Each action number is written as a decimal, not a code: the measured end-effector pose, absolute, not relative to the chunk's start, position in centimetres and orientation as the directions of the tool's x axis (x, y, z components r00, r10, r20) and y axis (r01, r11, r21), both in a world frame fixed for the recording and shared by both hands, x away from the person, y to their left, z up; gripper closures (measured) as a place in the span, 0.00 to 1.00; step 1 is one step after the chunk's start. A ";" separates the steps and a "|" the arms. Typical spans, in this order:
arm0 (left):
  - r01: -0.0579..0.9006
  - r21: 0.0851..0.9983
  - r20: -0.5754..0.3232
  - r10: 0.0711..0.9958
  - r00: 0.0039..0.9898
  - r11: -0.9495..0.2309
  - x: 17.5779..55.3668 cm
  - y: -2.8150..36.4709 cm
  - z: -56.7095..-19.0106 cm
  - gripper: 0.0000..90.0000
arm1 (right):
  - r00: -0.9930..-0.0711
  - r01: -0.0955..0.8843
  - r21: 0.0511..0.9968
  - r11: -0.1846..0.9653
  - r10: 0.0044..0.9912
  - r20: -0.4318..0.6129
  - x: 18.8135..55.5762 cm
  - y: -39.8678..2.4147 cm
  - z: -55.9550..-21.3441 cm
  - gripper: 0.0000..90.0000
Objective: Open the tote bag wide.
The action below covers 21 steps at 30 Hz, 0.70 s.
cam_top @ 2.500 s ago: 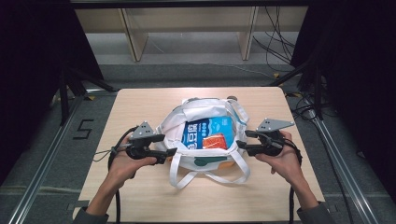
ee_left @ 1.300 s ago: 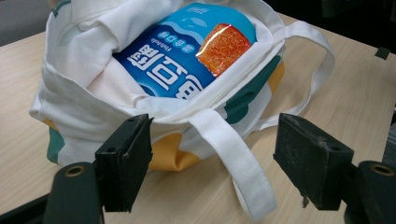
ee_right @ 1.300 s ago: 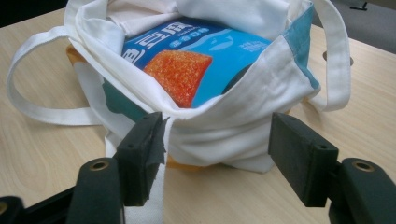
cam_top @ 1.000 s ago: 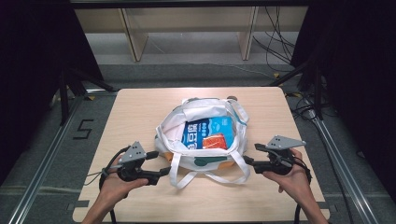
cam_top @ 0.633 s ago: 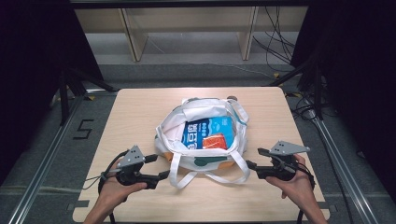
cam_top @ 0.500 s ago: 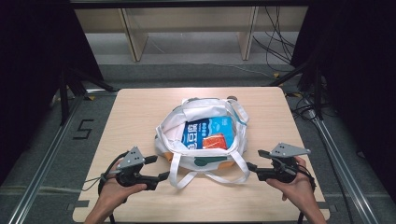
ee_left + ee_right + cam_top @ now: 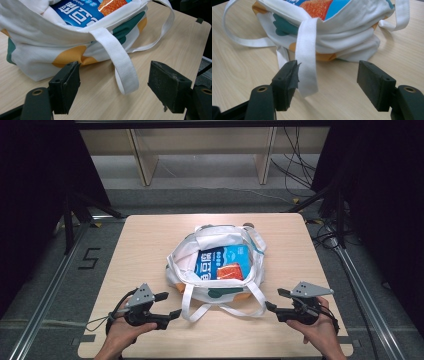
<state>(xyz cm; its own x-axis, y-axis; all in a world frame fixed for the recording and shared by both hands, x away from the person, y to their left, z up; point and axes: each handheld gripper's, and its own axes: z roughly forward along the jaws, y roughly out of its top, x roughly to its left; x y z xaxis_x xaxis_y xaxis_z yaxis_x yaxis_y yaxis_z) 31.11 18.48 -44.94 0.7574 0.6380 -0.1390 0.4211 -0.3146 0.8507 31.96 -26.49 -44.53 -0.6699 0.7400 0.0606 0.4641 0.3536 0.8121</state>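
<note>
Tote bag (image 7: 216, 270) sits mid-table on the wooden table (image 7: 145, 245), white canvas with green and orange patches, mouth open upward. Inside I see a blue snack packet (image 7: 222, 262) with an orange picture panel, lying flat near the top. One white strap loop (image 7: 222, 307) trails off the bag's near side onto the tabletop, toward my edge; another strap (image 7: 255, 240) drapes over the far right rim.

My left gripper (image 7: 167, 306) rests low at the near left of the table, just beside the bag's near-left corner, jaws wide apart and holding nothing. In the left gripper view the strap end (image 7: 123, 72) hangs between the two pads but touches neither.

My right gripper (image 7: 274, 300) sits near the bag's near-right corner, a small gap from the strap loop, jaws also spread wide, nothing gripped. In the right gripper view a strap (image 7: 307, 55) hangs just beside the left pad; I can't tell if it brushes it.
</note>
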 end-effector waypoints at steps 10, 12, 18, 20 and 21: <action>0.420 0.859 -0.145 0.648 0.748 -0.293 30.3 18.8 -46.1 0.27 | -0.681 0.462 0.810 0.361 0.729 0.063 30.8 -26.7 -45.9 0.37; 0.426 0.856 -0.152 0.645 0.749 -0.293 30.1 18.8 -46.4 0.27 | -0.682 0.453 0.812 0.367 0.730 0.051 30.5 -26.8 -46.1 0.37; 0.418 0.851 -0.132 0.641 0.756 -0.318 29.6 19.1 -47.2 0.27 | -0.685 0.459 0.802 0.381 0.727 0.047 29.7 -26.6 -46.4 0.35; 0.414 0.853 -0.125 0.645 0.754 -0.318 29.5 19.2 -47.4 0.26 | -0.691 0.451 0.802 0.393 0.722 0.034 29.7 -26.8 -46.6 0.35; 0.427 0.854 -0.145 0.651 0.745 -0.299 29.3 19.2 -47.5 0.27 | -0.686 0.462 0.797 0.388 0.726 0.044 29.5 -26.7 -46.7 0.35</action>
